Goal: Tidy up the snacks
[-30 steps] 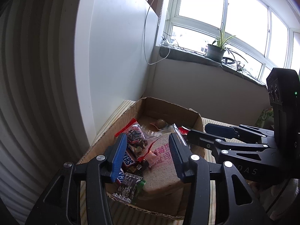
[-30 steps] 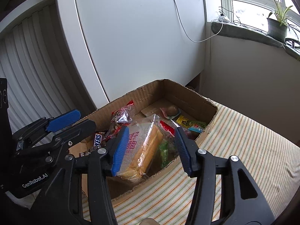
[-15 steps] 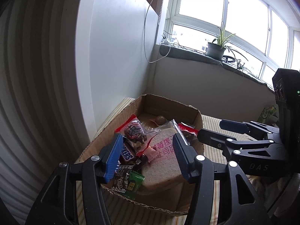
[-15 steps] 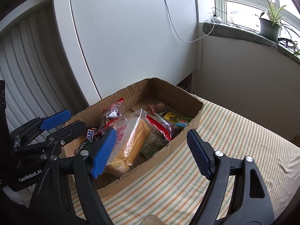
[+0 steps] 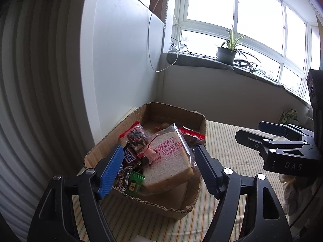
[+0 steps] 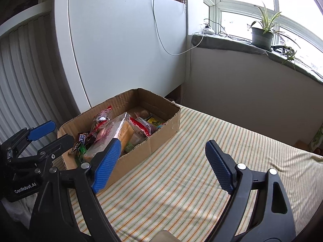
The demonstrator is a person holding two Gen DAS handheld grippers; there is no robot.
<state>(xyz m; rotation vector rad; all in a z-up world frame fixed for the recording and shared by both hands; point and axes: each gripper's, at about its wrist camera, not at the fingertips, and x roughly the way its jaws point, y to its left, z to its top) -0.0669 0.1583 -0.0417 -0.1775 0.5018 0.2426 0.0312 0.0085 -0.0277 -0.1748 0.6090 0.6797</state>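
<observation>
The snacks all sit in the cardboard box (image 6: 161,139); both grippers' (image 5: 157,169) (image 6: 163,161) jaws are opening, empty, so little seems left.

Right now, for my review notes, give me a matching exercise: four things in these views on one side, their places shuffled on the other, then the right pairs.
Things:
1. bagged bread
2. potted plant
3. cardboard box
4. white cable

Places:
A. on the windowsill
B. hanging down the white panel
C. inside the box, among the wrapped snacks
D. standing on the striped cloth

Pairs: 1-C, 2-A, 3-D, 4-B
</observation>
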